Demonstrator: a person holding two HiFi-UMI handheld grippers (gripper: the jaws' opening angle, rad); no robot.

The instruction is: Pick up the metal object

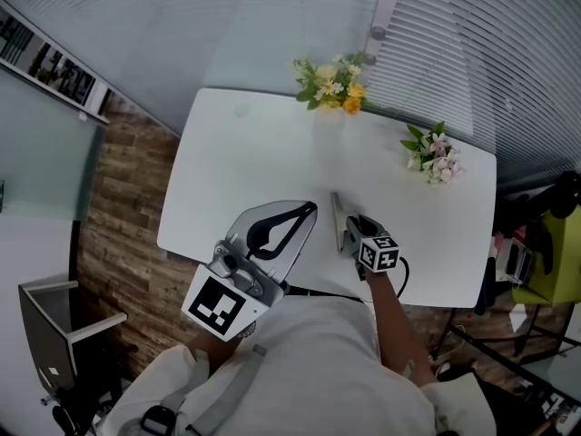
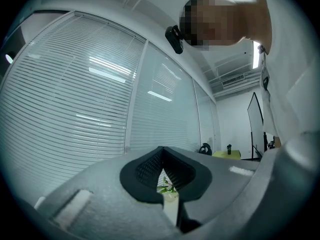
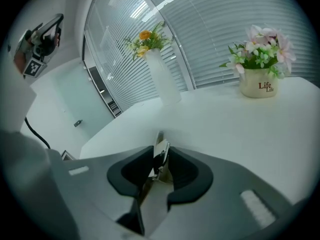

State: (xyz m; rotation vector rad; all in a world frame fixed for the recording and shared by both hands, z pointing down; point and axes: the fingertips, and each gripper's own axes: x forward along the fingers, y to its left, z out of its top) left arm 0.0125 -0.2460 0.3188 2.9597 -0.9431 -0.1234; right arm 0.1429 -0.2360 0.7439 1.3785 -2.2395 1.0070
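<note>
A thin grey metal piece (image 1: 337,216) stands on edge over the near part of the white table (image 1: 245,153). My right gripper (image 1: 350,229) is shut on it. In the right gripper view the metal piece (image 3: 161,153) is pinched between the two black pads and its tip sticks out past my right gripper (image 3: 159,160). I cannot tell whether it touches the table. My left gripper (image 1: 309,211) is held up to the left of it, shut and holding nothing. In the left gripper view the left gripper (image 2: 162,151) points up at the window blinds.
A tall white vase of yellow flowers (image 1: 332,84) stands at the table's far edge, and is also seen in the right gripper view (image 3: 161,76). A small pot of pink flowers (image 1: 436,156) marked "Life" (image 3: 259,86) sits at the far right. Shelving (image 1: 531,271) stands right of the table.
</note>
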